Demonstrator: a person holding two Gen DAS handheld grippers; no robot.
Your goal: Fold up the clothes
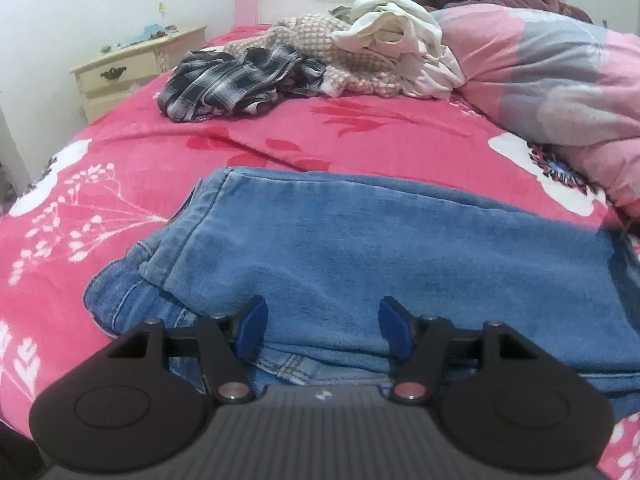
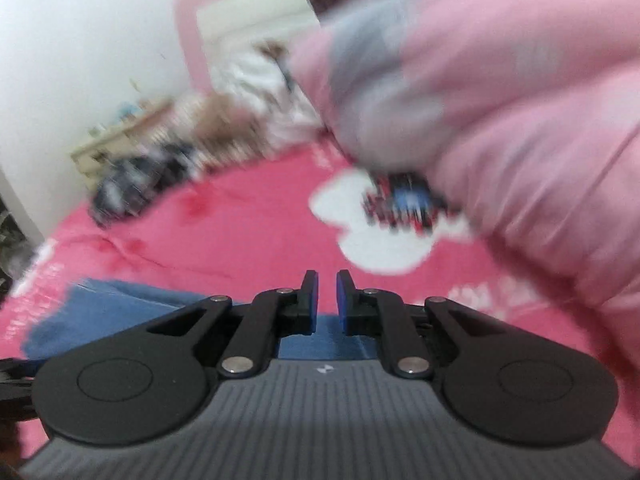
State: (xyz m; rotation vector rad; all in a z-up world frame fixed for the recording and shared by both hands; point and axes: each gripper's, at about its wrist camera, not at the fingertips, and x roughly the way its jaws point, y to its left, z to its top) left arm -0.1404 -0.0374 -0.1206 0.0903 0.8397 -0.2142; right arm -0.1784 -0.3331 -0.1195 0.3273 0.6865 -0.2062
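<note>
One folded blue denim pair of jeans (image 1: 360,240) is seen; three crumpled garments (image 1: 304,68) lie beyond. The left gripper (image 1: 322,330) is held apart, empty; the right gripper (image 2: 327,300) is closed, empty.

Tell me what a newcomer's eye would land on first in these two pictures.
The folded blue jeans lie in the foreground on the bright pink floral blanket, right under the open left tool. Behind them, near the headboard, sits a heap of unfolded clothes: a dark plaid shirt, a checked knit and a cream garment. A puffy pink-and-grey duvet bulks up on the right.
</note>
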